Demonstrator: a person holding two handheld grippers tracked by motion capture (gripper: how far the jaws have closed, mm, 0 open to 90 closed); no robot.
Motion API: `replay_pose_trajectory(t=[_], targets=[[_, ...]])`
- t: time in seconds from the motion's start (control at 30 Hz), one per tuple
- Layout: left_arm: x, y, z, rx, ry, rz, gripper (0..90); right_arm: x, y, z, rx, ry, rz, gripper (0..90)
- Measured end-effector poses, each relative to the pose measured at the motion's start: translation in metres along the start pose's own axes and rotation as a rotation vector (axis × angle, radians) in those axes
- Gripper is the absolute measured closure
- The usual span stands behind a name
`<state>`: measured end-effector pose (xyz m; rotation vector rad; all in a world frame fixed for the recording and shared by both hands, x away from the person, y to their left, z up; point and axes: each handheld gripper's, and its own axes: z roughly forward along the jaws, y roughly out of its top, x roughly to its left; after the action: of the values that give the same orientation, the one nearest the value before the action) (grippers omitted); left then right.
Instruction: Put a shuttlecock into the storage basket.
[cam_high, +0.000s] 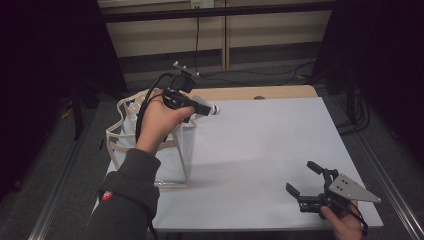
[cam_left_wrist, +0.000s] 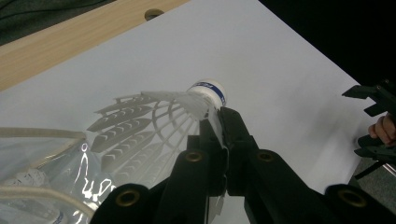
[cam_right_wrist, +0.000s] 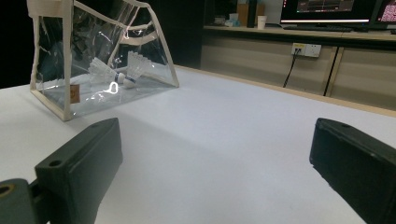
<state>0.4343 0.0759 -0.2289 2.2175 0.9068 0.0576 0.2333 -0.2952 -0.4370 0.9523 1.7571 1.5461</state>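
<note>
While the right gripper rests low at abt 5 o'clock on the table, its jaws stand wide apart w/ nothing between them; in the right gripper view both black jaws frame bare white tabletop. Person's right hand grips its body at the near edge.

Further in, at abt 10 o'clock, the left hand holds the left gripper raised above the table, jaws brought together & clamped on a shuttlecock. Left gripper view: jaw tips pinch the feather skirt right by the white cork w/ blue band; cork points away from the jaws toward table centre, skirt fans out over the bag.

Just under & behind that hand sits a clear plastic bag w/ cream trim, at 9–10 o'clock on the table's left edge, mouth up. Right gripper view shows two more shuttlecocks lying inside it, corks touching or nearly so.

Far side, 12 o'clock: wooden table strip, then a wall w/ cables
</note>
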Motion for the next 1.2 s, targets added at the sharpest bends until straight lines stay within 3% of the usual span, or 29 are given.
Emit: replay_pose_trajectory(t=[1.2], targets=[[0.01, -0.003, -0.025, -0.002, 0.031, -0.011, 89.3, 0.0, 0.0, 0.0, -0.004, 0.0, 0.001, 2.3]])
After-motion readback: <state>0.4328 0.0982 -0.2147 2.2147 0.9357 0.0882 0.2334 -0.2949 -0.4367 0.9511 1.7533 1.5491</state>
